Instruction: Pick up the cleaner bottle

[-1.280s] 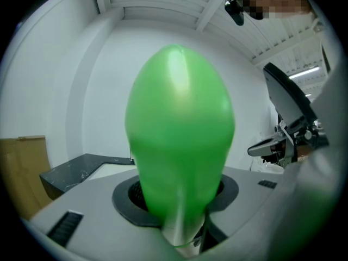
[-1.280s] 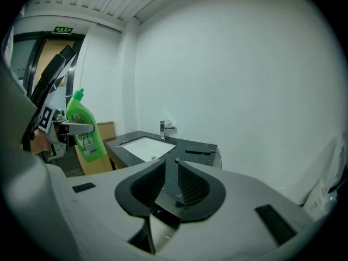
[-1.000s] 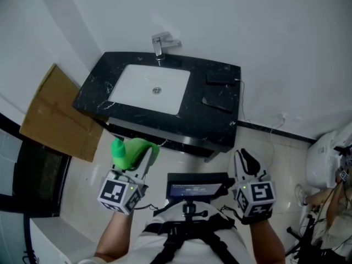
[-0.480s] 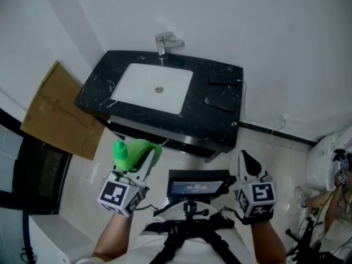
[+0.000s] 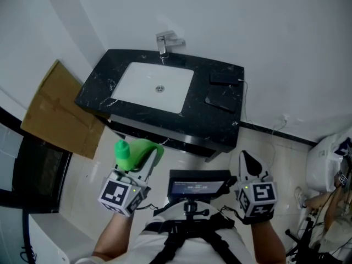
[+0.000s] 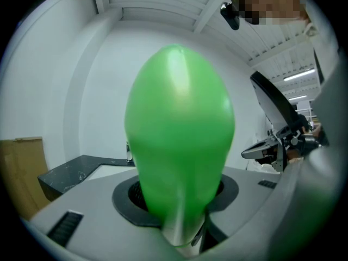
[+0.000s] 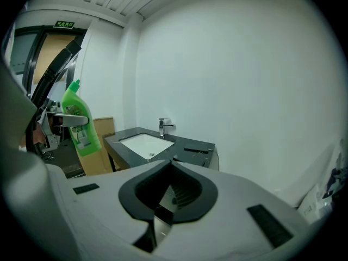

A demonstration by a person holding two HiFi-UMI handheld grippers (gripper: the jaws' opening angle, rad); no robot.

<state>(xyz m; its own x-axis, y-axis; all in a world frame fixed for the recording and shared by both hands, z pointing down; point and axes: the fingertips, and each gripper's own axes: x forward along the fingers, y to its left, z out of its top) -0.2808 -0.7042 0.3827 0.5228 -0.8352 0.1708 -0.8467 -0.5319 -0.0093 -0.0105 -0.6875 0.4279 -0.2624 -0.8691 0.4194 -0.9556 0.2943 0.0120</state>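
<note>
This is looking like a washroom in a public building; a black stone worktop (image 5: 219, 126) is carrying a white sunken basin (image 5: 151, 87) and chrome tap (image 5: 163, 42) at upper centre; white walls are surrounding it; a green exit sign (image 7: 64, 24) is hanging upper left.

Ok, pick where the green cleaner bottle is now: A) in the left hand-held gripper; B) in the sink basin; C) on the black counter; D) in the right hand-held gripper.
A: the left hand-held gripper is clamped on the green cleaner bottle, clear of the counter.
</note>
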